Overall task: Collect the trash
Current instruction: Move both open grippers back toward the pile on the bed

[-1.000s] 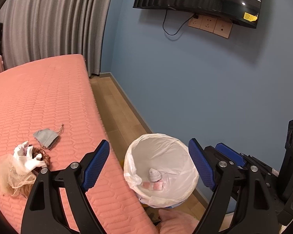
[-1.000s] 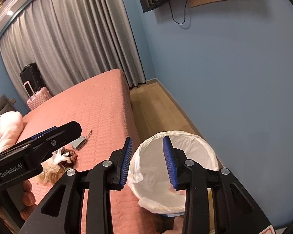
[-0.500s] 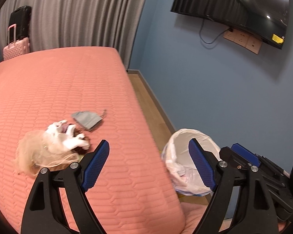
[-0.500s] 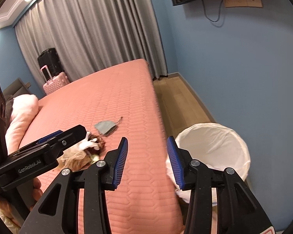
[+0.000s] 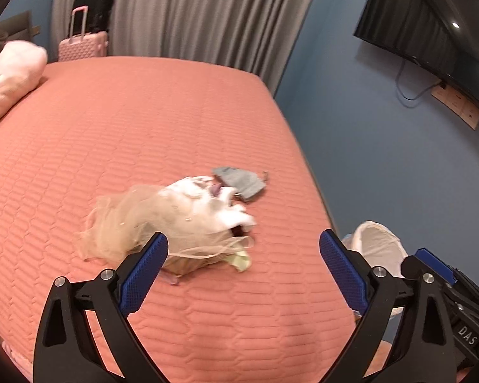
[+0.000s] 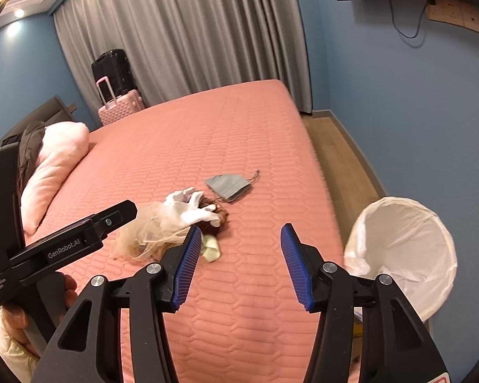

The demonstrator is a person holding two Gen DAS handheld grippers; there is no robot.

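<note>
A heap of trash lies on the salmon bed [image 5: 143,121]: beige netting [image 5: 134,220], a white glove [image 5: 220,204], a brownish clump under it, a pale green scrap [image 5: 241,260], and a grey face mask [image 5: 239,182] beyond. The same heap [image 6: 175,220] and mask [image 6: 228,185] show in the right wrist view. The white-lined bin [image 6: 402,252] stands on the floor beside the bed, also in the left wrist view [image 5: 378,245]. My left gripper [image 5: 242,271] is open and empty, just short of the heap. My right gripper [image 6: 239,265] is open and empty over the bed, bin to its right.
A pink pillow [image 6: 54,166] lies at the bed's left end. A pink suitcase [image 6: 118,108] and a black one stand by the grey curtain [image 6: 188,32]. A blue wall with a TV [image 5: 431,32] runs along the right, with a strip of wood floor [image 6: 338,146].
Both grippers have swung left from over the bin to over the bed, facing the trash heap. The right gripper's jaws have opened wider.
</note>
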